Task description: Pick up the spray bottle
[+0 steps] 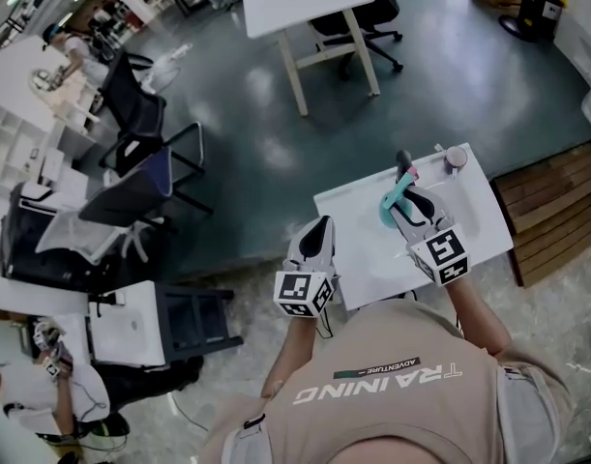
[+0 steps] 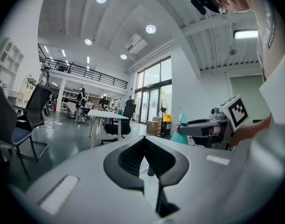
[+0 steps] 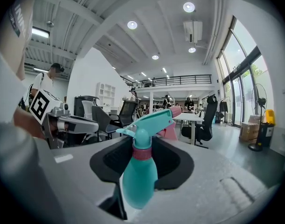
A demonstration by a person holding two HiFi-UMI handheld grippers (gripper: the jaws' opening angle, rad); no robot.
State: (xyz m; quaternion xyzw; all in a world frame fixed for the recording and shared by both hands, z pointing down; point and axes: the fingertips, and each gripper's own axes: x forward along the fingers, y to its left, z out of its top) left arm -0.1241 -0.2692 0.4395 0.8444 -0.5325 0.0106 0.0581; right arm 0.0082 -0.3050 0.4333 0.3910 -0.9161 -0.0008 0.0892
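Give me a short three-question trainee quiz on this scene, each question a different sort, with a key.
1. True or false: the left gripper holds the spray bottle.
2. Multiple choice: the spray bottle's body is A) red, B) teal, C) yellow.
3. Fill in: the small table below the right gripper is ____ in colour.
Key: 1 false; 2 B; 3 white.
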